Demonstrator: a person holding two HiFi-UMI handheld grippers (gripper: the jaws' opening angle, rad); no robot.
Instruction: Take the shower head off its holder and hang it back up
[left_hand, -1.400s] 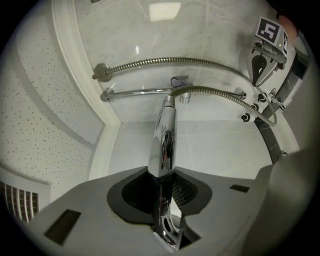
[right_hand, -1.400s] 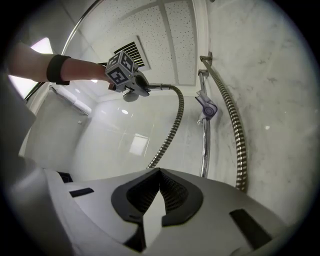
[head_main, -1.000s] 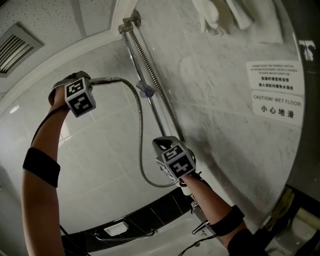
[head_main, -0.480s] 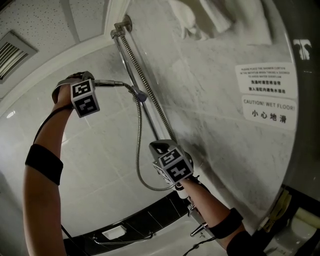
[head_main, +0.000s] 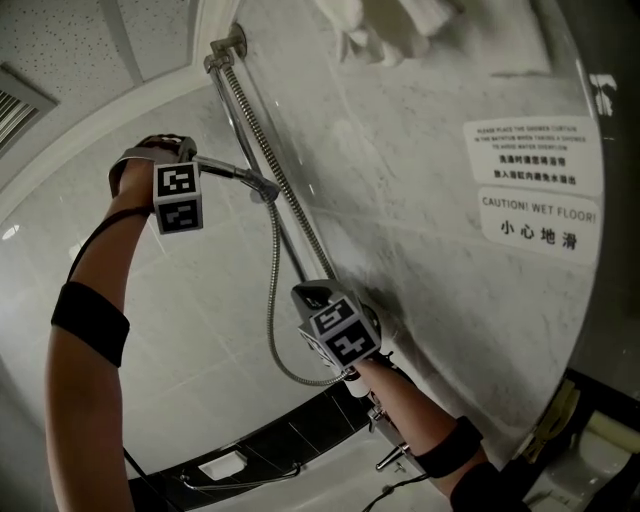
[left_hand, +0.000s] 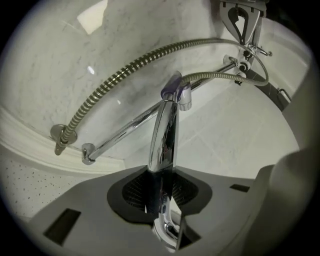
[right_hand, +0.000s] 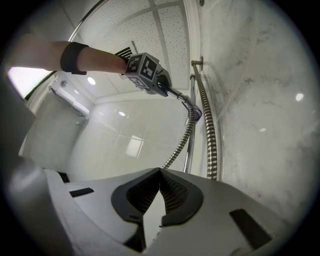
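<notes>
Nearest the person, the right claw (right_hand: 160, 172) is shut tight with nothing between its jaws and hangs low beside the rail (head_main: 290, 235), just by the loop of hose (head_main: 270, 300); it takes no part in the grip. Higher up, the left claw (left_hand: 162, 192) is closed narrow on the chrome handle of the shower head (left_hand: 164, 145), its pads pressing both flanks. The handle's long axis runs straight ahead from that claw to the holder (left_hand: 175, 90) on the rail, crossing the rail at an angle. The handle's far tip meets the holder, with the hose leaving just under it. Whether the tip is fully seated in the socket cannot be told. Judgement: the left claw alone is placed for the coming move, a short push along the handle's own axis into the holder. Beyond lies the marble wall (head_main: 440, 260). Against the earlier frames, the tip stood clear to the left of the holder and has since closed on it, and the left claw's marker cube now sits squarer
</notes>
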